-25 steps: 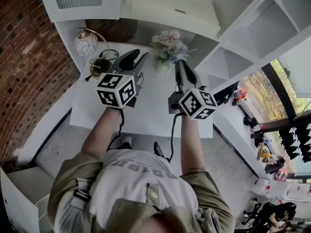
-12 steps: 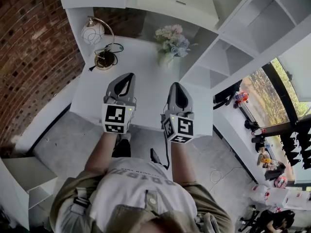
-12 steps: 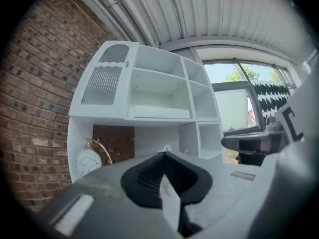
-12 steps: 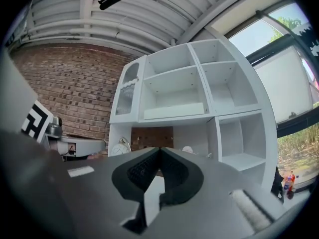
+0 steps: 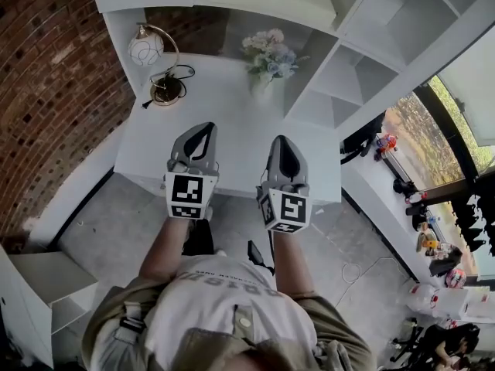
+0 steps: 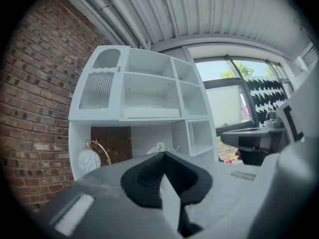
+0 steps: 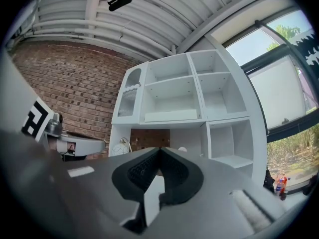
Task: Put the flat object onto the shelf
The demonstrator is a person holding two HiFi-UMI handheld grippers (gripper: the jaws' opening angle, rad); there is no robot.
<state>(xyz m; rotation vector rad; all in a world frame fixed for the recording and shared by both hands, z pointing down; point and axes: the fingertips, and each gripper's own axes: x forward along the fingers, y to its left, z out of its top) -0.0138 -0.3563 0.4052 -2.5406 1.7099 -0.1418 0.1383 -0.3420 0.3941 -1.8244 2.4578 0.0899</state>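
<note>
White table (image 5: pixel 232 99) in the head view, my left gripper (image 5: pixel 203 127) and right gripper (image 5: pixel 280 139) side by side over its near edge. Left gripper view: jaws pressed together, empty; the flat object (image 6: pixel 152 113) lies on the middle level of the shelf (image 6: pixel 178 91). Right gripper view: jaws together, holding nothing

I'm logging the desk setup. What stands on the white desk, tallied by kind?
Lamp: 1
Vase of flowers: 1
Total: 2
</note>
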